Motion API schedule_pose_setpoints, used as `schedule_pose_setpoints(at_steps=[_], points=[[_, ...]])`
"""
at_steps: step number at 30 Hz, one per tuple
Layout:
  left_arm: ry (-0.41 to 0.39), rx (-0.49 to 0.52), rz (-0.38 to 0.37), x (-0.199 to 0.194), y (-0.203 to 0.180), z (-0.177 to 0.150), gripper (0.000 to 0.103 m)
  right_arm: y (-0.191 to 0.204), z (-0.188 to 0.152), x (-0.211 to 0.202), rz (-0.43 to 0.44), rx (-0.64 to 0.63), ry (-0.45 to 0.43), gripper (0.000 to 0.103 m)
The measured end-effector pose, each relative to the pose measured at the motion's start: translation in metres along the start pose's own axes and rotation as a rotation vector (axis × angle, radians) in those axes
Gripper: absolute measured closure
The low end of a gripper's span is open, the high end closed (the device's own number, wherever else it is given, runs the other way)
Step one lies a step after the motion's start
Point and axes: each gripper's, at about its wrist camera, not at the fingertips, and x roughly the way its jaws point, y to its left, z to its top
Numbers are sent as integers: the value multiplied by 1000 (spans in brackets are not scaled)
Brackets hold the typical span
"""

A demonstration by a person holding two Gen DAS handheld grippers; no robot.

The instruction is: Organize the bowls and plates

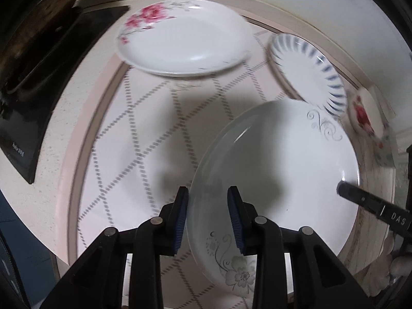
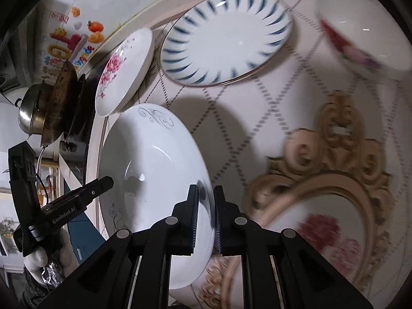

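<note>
Both grippers pinch large white grey-flower ceramic plate (image 1: 278,170) by opposite rims: left gripper (image 1: 207,219) near edge, right gripper (image 2: 206,219) far edge; plate tilted above patterned table (image 1: 144,134), between hands.

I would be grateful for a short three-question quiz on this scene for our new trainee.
1. True or false: the left tool and the right tool both clamp the rim of the grey-flowered plate.
2. Which dish has blue stripes round its rim? A the back plate; B the bowl; C the held plate.
3. Fill in: the third plate, neither held nor striped, bears ____ flowers.
Key: 1 true; 2 A; 3 pink.
</note>
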Motion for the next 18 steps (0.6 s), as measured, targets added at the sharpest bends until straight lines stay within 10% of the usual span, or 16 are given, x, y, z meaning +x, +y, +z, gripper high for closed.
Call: schedule_pose_setpoints(at_steps=[18], points=[[60, 144, -33, 37, -92, 3, 75, -110, -61, -59, -54, 156, -31, 90]])
